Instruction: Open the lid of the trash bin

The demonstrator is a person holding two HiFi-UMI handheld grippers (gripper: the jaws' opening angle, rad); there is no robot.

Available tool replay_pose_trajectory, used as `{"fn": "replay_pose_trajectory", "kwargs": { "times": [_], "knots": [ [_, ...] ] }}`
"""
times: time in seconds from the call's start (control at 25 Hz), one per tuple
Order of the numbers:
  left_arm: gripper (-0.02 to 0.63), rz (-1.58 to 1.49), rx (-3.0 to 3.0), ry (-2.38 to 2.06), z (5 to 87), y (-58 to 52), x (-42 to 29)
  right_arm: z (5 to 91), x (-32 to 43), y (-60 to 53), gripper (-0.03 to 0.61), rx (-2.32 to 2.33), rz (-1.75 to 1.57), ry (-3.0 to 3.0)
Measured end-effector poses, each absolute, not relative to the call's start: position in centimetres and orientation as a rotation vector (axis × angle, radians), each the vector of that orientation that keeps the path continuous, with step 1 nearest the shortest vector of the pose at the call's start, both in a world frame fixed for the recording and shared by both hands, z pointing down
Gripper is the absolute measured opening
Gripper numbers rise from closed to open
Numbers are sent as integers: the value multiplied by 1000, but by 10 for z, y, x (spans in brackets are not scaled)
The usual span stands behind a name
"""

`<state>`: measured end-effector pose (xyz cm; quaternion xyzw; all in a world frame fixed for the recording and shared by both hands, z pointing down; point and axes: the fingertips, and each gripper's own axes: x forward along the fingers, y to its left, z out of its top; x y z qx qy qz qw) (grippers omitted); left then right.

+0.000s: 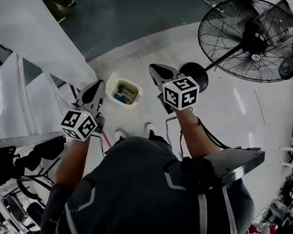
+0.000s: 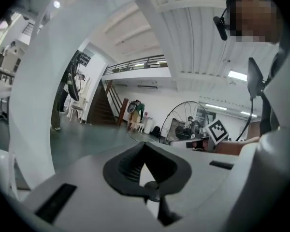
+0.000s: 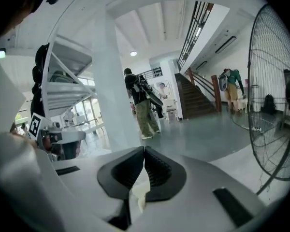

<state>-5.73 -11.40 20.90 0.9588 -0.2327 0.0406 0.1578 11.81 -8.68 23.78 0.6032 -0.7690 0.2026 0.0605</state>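
Bin (image 1: 124, 91) btwn both, untouched | L gripper (image 1: 98, 86) pressed together | R gripper (image 1: 155, 69) pressed together

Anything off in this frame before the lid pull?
Nothing spilled or damaged. One oddity: the trash bin on the floor already shows its contents from above, so it looks open. The left gripper and right gripper are shut and empty.

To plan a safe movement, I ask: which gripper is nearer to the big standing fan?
Right. The right gripper is just beside the black base of the fan. The left gripper is farther off, beyond the trash bin.
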Motion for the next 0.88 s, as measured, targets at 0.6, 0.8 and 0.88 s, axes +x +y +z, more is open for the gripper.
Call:
{"fn": "replay_pose_trajectory", "kwargs": {
  "times": [0.6,0.8,0.88],
  "knots": [
    [6,-42,2878,-1006,86,-133,-87,97,141,-60,26,2015,222,-2405],
    [5,-55,2889,-1056,73,-130,-92,83,137,-53,26,2002,158,-2415],
    [5,-68,2889,-1066,67,-126,-93,77,137,-48,26,2009,133,-2416]
  ]
}}
